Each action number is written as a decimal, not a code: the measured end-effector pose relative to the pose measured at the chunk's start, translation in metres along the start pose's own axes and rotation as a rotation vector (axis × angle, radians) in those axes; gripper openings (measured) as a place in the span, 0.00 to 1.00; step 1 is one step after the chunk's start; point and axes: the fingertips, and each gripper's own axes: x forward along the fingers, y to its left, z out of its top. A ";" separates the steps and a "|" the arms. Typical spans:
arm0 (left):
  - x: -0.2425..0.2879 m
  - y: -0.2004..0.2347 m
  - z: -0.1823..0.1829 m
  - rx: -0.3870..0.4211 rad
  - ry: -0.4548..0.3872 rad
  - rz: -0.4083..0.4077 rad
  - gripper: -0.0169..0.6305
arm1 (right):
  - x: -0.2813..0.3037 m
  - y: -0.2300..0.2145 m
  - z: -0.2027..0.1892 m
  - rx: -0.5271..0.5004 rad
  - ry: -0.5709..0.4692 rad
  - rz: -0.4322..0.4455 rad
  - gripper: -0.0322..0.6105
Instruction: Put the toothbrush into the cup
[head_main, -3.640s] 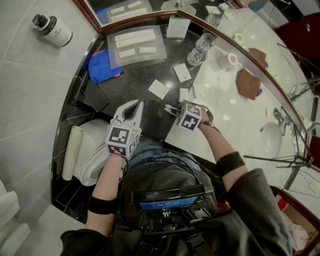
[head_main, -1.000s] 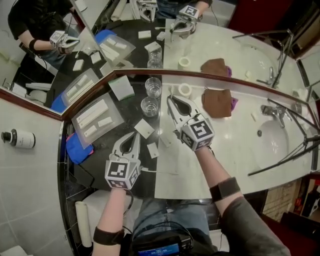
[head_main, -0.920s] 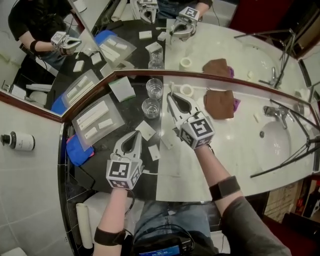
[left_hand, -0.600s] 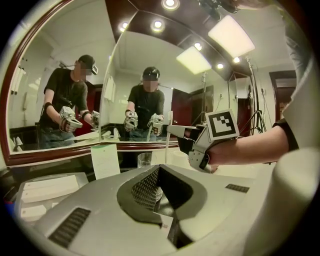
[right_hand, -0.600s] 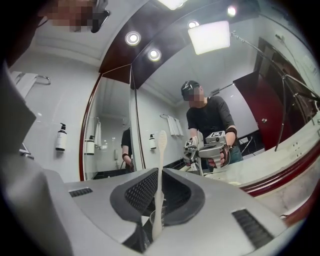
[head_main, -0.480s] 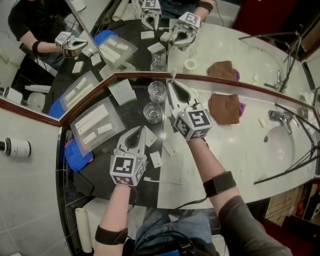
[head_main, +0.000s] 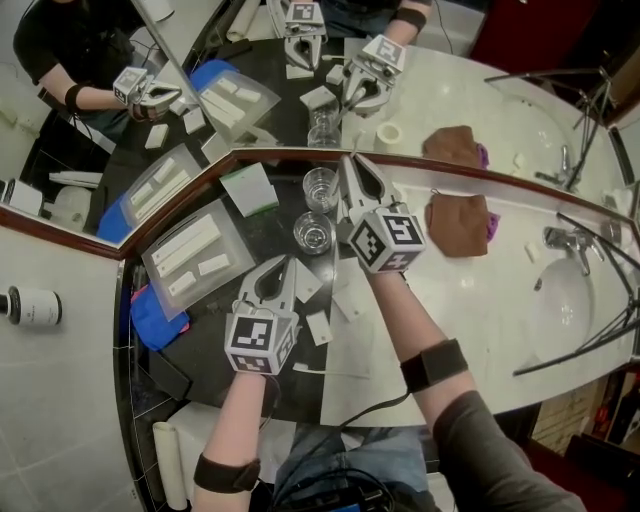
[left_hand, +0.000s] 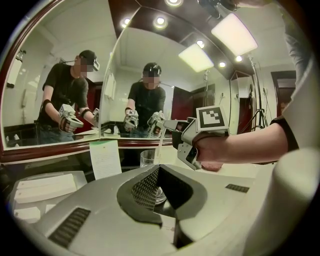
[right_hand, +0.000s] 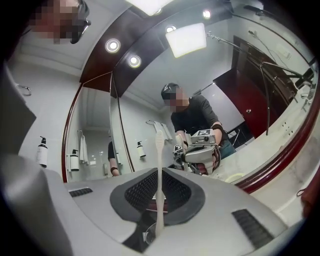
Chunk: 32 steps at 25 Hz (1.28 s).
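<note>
My right gripper (head_main: 350, 163) is shut on a white toothbrush (right_hand: 159, 185), which stands upright between the jaws with its head on top. In the left gripper view the toothbrush (left_hand: 159, 144) hangs from that gripper's tip, above the glasses. Two clear glass cups stand on the counter by the mirror: a far one (head_main: 320, 186) just left of the right gripper's tip and a near one (head_main: 312, 232). My left gripper (head_main: 279, 263) is shut and empty, pointing at the near cup (left_hand: 158, 192).
A clear tray of white packets (head_main: 195, 250), a blue cloth (head_main: 155, 305) and a green-edged card (head_main: 250, 188) lie at the left. Small white boxes (head_main: 320, 327) sit by the left gripper. A brown cloth (head_main: 460, 222) and the sink (head_main: 565, 290) are at the right. The mirror closes off the back.
The right gripper has carried the toothbrush further toward the mirror, up beside the far cup, and rolled a little. The left gripper has edged toward the near cup.
</note>
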 end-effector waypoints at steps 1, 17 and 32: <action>0.000 0.001 -0.001 -0.001 0.001 0.001 0.03 | 0.001 -0.001 -0.003 0.001 0.004 0.001 0.12; 0.002 0.015 -0.018 -0.041 0.018 0.023 0.03 | 0.007 -0.016 -0.049 -0.009 0.135 -0.004 0.12; 0.004 0.013 -0.024 -0.069 0.022 0.021 0.03 | 0.002 -0.036 -0.085 -0.021 0.270 -0.080 0.21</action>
